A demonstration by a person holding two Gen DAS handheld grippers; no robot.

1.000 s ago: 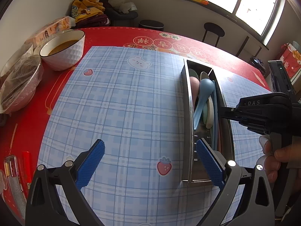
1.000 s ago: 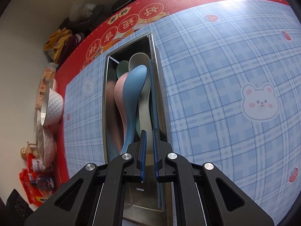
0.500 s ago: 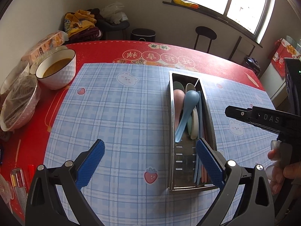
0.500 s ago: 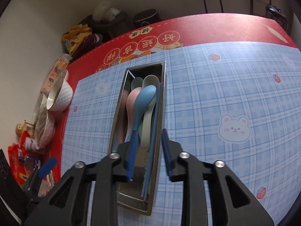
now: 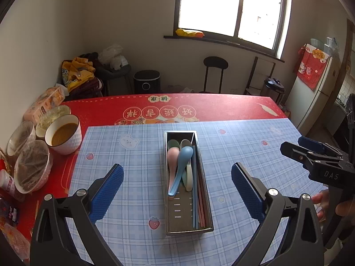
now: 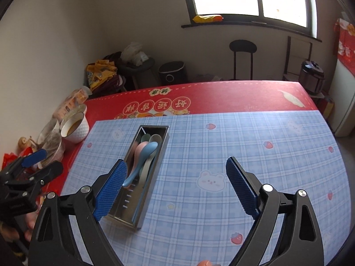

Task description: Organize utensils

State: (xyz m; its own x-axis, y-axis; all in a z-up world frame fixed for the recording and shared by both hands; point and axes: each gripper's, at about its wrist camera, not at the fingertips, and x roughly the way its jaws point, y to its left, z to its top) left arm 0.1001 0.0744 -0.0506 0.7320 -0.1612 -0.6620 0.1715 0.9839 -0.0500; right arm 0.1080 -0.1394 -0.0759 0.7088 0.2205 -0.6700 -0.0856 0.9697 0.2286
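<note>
A long metal utensil tray (image 5: 206, 199) stands on the blue checked mat, also in the right wrist view (image 6: 163, 146). In it lie a blue spoon (image 5: 180, 168) (image 6: 142, 160), a pink spoon (image 5: 172, 159), pale spoons and several chopsticks (image 5: 197, 197). My left gripper (image 5: 177, 188) is open and empty, raised above the near part of the tray. My right gripper (image 6: 176, 188) is open and empty, raised to the right of the tray; it shows at the right edge of the left wrist view (image 5: 310, 153).
A white bowl of brown soup (image 5: 63, 136) and plastic-covered bowls (image 5: 31, 164) stand at the table's left edge on the red cloth (image 5: 199, 106). Snack packets lie at the near left. A chair (image 5: 215, 71), a bin and a fridge stand beyond the table.
The right gripper opened from shut over the tray and pulled back and up. Both grippers rose and drew back, so the whole tray and room now show.
</note>
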